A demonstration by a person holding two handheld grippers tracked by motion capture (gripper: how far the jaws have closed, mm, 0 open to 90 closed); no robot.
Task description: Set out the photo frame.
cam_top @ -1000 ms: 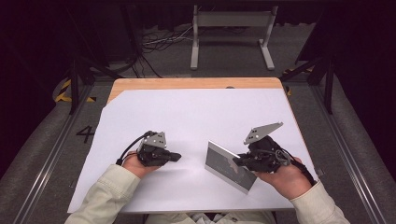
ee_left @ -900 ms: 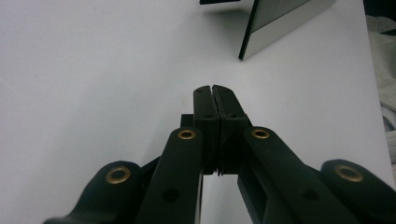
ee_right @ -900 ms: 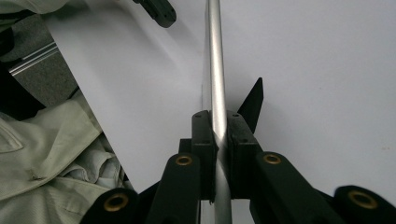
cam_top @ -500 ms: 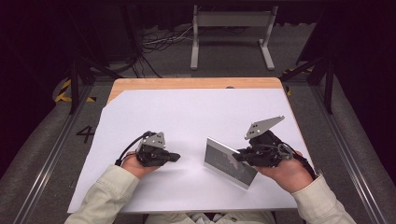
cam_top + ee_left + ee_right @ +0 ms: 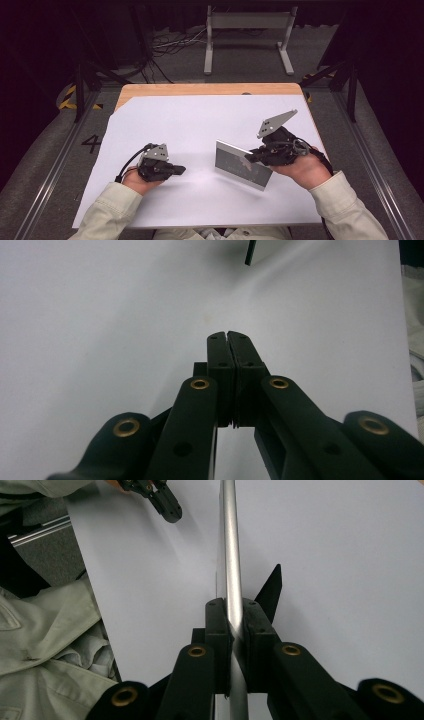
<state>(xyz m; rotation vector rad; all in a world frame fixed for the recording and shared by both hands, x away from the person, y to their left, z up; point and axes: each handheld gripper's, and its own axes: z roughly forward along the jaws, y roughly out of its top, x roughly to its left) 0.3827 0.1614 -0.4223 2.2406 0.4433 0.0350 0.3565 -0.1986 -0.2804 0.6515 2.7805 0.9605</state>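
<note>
Left tongs [image 5: 176, 170], lower left of the high view: tips together, nothing between them, resting low over the white sheet [image 5: 190, 125] that covers the table [image 5: 210, 89]. Same place as a second ago, idle. Confirmed shut in the left gripper view [image 5: 228, 336], with one dark corner of the panel [image 5: 249, 254] at upper right, well apart.

Centre-right of the high view: flat silvery panel [image 5: 240, 165], tilted, near edge still low by the sheet; contact there not clear.

Right tongs [image 5: 250, 157], clamped on the panel's right edge. Right gripper view [image 5: 233, 605] looks straight down the thin metal edge [image 5: 230, 540] pinched between the pads. Versus a second ago: right hand [image 5: 305, 170] shifted slightly up and toward the right of the frame, panel carried with it, a bit steeper.

Reads as mid-lift or reposition of the panel, grip secure, free hand not yet engaged. Thin edge hold, so slip or swing is the likely risk.
</note>
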